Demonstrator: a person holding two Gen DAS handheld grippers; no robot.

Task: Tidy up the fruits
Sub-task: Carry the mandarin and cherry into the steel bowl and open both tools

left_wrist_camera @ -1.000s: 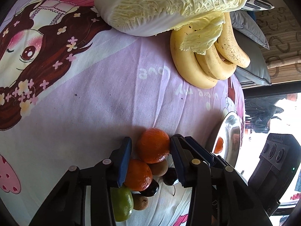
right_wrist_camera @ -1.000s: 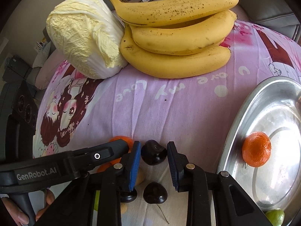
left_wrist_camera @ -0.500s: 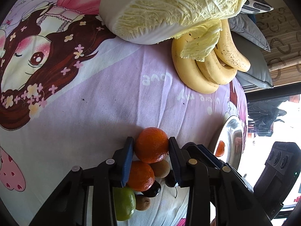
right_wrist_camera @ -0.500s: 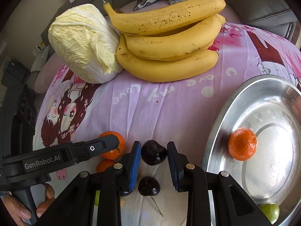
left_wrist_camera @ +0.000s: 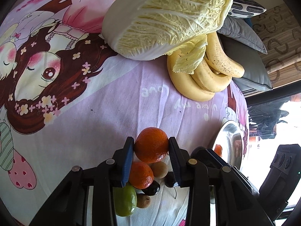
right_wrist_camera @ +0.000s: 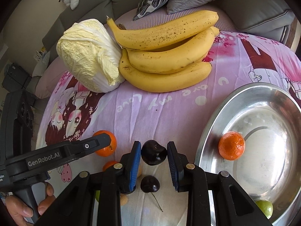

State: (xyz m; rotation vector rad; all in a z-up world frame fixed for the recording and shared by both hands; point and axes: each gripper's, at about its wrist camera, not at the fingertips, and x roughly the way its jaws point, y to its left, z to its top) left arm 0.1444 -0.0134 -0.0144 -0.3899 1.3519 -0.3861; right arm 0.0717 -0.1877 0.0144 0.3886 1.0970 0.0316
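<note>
The right hand-held gripper (right_wrist_camera: pixel 153 155) pinches a dark cherry (right_wrist_camera: pixel 153 152) just above the printed sheet, beside the steel tray (right_wrist_camera: pixel 210 131). The left hand-held gripper (left_wrist_camera: pixel 151 146), its jaws having just been closing, is clamped on an orange (left_wrist_camera: pixel 151 144) at the edge of the fruit pile. A tangerine (right_wrist_camera: pixel 231 145) and a lime (right_wrist_camera: pixel 264 208) already lie in the tray. Risk: the smooth, round cherry could squirt from the pads in transit; lifting the orange may scatter the fruits touching it. Bananas (right_wrist_camera: pixel 167 56) and cabbage (right_wrist_camera: pixel 88 54) lie beyond.
</note>
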